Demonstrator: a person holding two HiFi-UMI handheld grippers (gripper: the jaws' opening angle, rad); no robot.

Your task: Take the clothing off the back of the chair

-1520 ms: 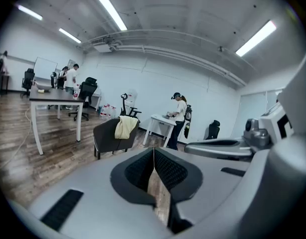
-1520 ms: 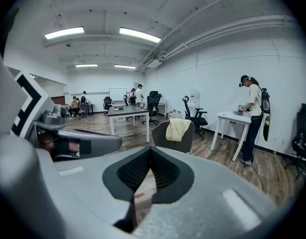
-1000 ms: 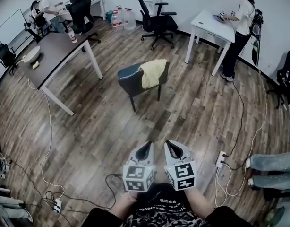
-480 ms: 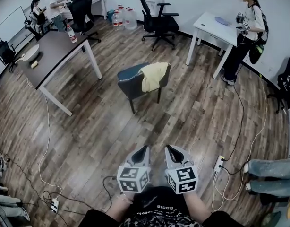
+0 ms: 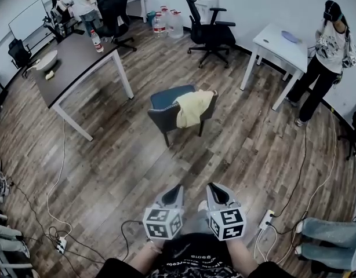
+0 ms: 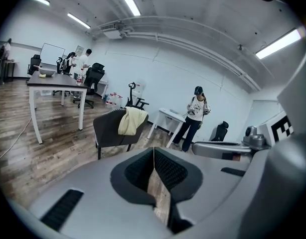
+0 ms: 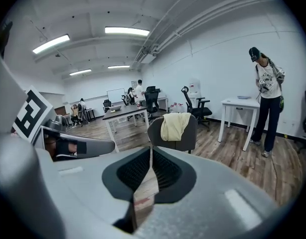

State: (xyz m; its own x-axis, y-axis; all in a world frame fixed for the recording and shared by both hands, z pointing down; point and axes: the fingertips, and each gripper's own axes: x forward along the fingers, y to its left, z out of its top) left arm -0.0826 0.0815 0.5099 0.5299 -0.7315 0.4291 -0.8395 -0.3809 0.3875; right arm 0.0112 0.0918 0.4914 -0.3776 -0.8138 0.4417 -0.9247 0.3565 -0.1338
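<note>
Head view shows the clothing point(image 5: 192, 108), a pale yellow garment, draped over the top of the back of a dark chair point(image 5: 166, 106) in the middle of the wooden floor point(image 5: 120, 155). It hangs in soft folds down the side of the back that faces the person. Only this view shows the chair's seat from above, and also the cables point(image 5: 56, 172) on the floor at the left. The 2 gripper views show the chair from lower down: there the garment covers about the upper half of the back, and the seat is hidden behind it. The left gripper point(image 5: 178, 187) and the right gripper point(image 5: 212, 186) are side by side near the person's body, well apart from the chair. Each has its jaws together with nothing between them. Far left stands a dark table point(image 5: 73, 62), far right a white table point(image 5: 282, 45) with a standing person point(image 5: 326, 57) beside it.
</note>
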